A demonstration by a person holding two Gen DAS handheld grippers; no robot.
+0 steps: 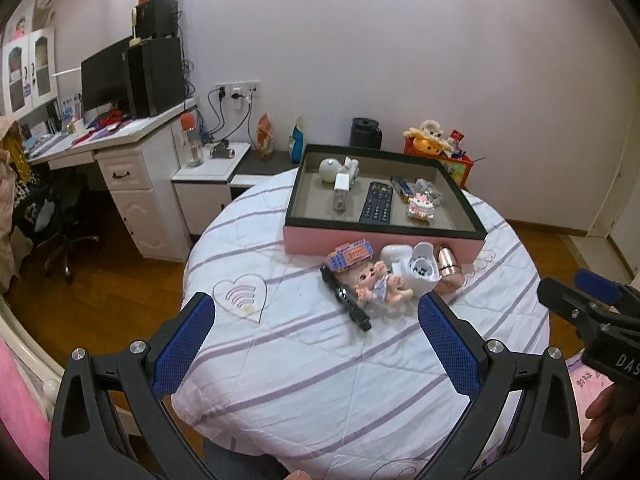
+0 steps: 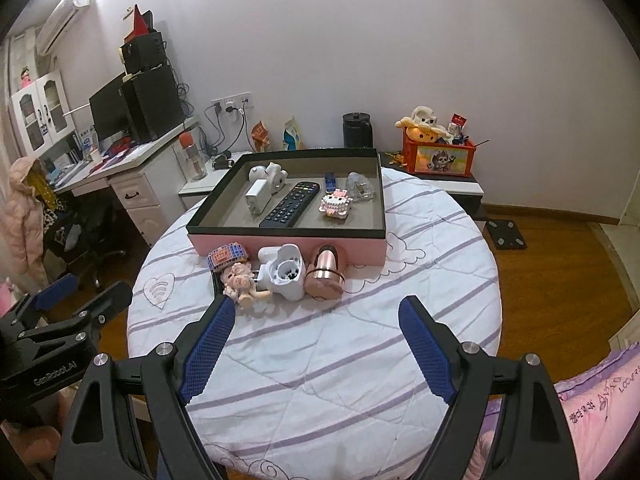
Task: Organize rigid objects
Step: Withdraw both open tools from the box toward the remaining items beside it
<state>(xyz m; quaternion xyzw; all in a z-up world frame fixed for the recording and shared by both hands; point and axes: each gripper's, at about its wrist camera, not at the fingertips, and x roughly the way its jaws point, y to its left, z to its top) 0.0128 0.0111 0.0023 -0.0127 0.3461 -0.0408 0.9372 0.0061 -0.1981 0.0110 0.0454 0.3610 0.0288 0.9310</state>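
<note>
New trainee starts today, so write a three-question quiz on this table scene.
1. True or false: the black remote control lies inside the pink-sided box.
2. Which lies outside the box: A) small doll B) white charger plug C) pink brick figure?
3. Fill in: the right tool is ___, nothing between its blue pads.

Key: 1 true; 2 A; 3 open.
</note>
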